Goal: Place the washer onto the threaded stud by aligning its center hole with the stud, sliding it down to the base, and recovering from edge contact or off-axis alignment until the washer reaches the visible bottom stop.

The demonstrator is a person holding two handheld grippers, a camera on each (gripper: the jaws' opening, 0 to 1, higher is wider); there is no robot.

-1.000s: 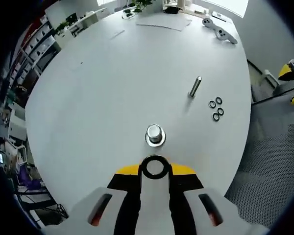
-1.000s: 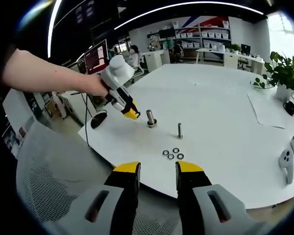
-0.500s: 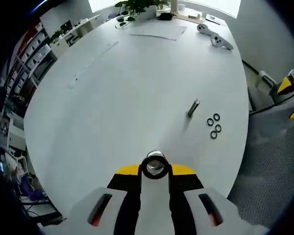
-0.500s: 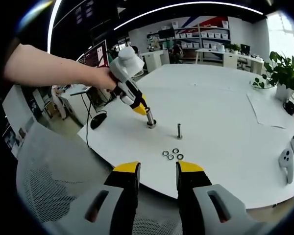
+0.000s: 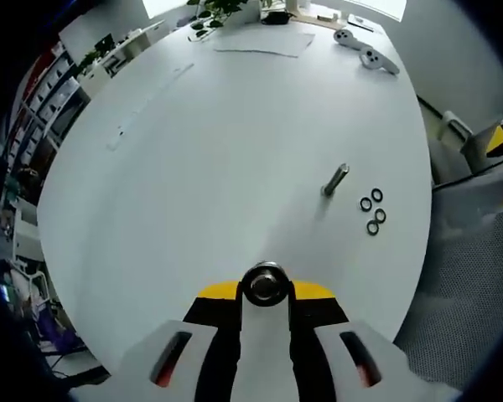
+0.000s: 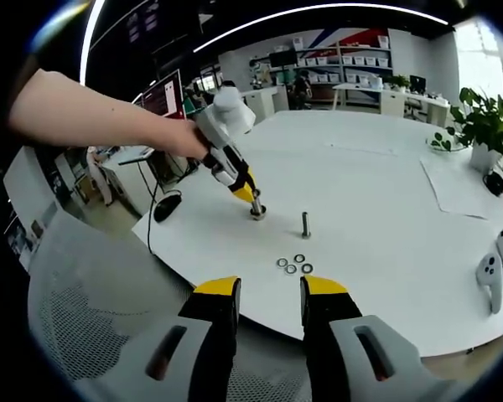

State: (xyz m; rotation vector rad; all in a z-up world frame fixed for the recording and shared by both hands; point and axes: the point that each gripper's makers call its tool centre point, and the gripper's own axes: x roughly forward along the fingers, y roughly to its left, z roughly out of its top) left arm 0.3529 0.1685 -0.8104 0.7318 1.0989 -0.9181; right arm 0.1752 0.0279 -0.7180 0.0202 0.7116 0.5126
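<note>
Looking along the left hand-held gripper (image 5: pixel 266 289), its jaws are clamped on the washer (image 5: pixel 266 284), whose ring now circles the top of the threaded stud (image 5: pixel 266 286) near the surface's (image 5: pixel 193 167) close edge. A second ago the stud stood clear ahead of the ring, so the hole looks lined up and the slide down seems begun; whether the washer has reached the base I cannot tell. A second bolt (image 5: pixel 334 179) and three spare washers (image 5: pixel 373 213) lie toward the right edge.

From the right hand-held gripper (image 6: pixel 268 289), jaws apart and empty off the edge, the left one (image 6: pixel 253 199) has tipped down onto the stud (image 6: pixel 257 209).
</note>
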